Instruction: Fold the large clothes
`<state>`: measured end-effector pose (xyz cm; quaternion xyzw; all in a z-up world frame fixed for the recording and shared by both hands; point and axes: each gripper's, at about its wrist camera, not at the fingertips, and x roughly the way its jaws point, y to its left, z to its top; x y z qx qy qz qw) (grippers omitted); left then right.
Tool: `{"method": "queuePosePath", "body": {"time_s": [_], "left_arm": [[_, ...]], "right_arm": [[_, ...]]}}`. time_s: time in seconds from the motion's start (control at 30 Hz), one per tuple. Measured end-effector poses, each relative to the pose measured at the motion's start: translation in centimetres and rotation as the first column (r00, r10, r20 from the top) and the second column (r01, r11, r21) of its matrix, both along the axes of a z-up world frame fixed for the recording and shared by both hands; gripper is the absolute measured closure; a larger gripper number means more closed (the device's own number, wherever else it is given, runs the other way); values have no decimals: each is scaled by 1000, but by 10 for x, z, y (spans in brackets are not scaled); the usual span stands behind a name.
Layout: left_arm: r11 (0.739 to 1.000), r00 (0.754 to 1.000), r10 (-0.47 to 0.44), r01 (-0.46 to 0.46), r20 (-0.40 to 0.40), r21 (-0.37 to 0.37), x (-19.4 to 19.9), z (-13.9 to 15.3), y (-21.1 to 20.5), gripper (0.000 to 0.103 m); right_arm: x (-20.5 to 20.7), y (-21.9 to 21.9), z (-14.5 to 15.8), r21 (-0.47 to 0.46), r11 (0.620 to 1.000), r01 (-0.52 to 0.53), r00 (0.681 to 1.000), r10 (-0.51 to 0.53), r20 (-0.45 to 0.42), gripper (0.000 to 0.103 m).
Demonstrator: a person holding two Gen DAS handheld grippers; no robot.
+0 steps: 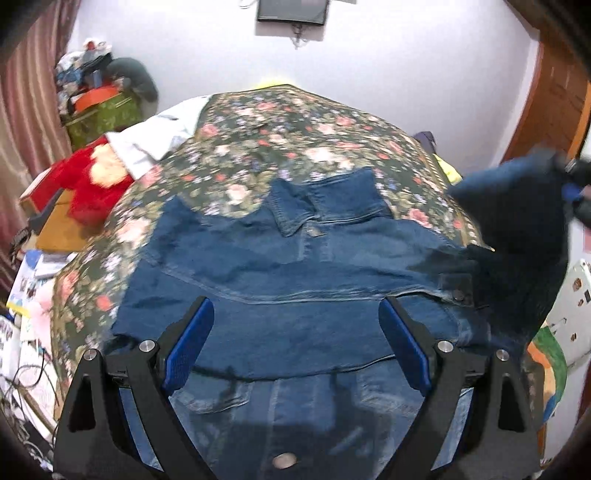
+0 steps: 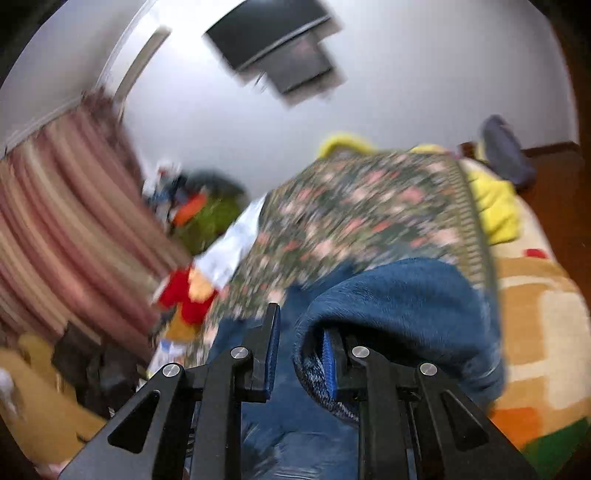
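Observation:
A blue denim jacket (image 1: 295, 258) lies spread on a floral bedspread (image 1: 295, 129), collar toward the far side. My left gripper (image 1: 295, 302) hovers just above the jacket's middle, its blue pads wide open with nothing between them. At the right, one sleeve (image 1: 517, 221) is lifted off the bed, with my right gripper (image 1: 574, 184) shut on its end. In the blurred right wrist view, the sleeve cuff (image 2: 399, 295) bunches over the right finger of my right gripper (image 2: 301, 321), high above the bedspread (image 2: 369, 206).
A red plush toy (image 1: 92, 184), a white cloth (image 1: 155, 136) and a pile of boxes (image 1: 99, 96) sit at the bed's left. Yellow fabric (image 2: 495, 206) and a patterned blanket (image 2: 535, 314) lie along its right side. A striped curtain (image 2: 66, 221) hangs left; a dark screen (image 1: 291, 9) is on the wall.

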<state>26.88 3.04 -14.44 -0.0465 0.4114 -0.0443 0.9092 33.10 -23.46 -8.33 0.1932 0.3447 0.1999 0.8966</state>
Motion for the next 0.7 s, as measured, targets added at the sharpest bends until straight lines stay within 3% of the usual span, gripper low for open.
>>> {"method": "queuePosePath", "body": {"time_s": [0.2, 0.3, 0.37, 0.43, 0.5, 0.6, 0.7], "left_arm": [[997, 996, 78, -78, -48, -10, -16, -15, 43, 12], [993, 991, 107, -110, -86, -34, -20, -26, 56, 12], [992, 989, 113, -117, -99, -41, -21, -29, 57, 12], [993, 989, 107, -111, -99, -39, -17, -29, 51, 12], [995, 992, 87, -91, -92, -35, -11, -26, 41, 12], [999, 997, 39, -40, -59, -18, 1, -14, 19, 12], [1000, 1000, -27, 27, -13, 6, 16, 3, -6, 12]], "right_arm": [[7, 86, -90, -71, 985, -156, 966, 137, -221, 85], [5, 94, -136, -162, 973, -167, 938, 106, -330, 84], [4, 87, -152, -152, 970, -188, 912, 115, -394, 84], [2, 73, -152, -113, 973, -201, 896, 136, -423, 84], [-2, 58, -140, -84, 971, -222, 899, 170, -403, 84], [-8, 37, -113, -157, 968, -196, 934, 135, -332, 84], [-14, 4, -83, -166, 976, -139, 966, 97, -240, 84]]}}
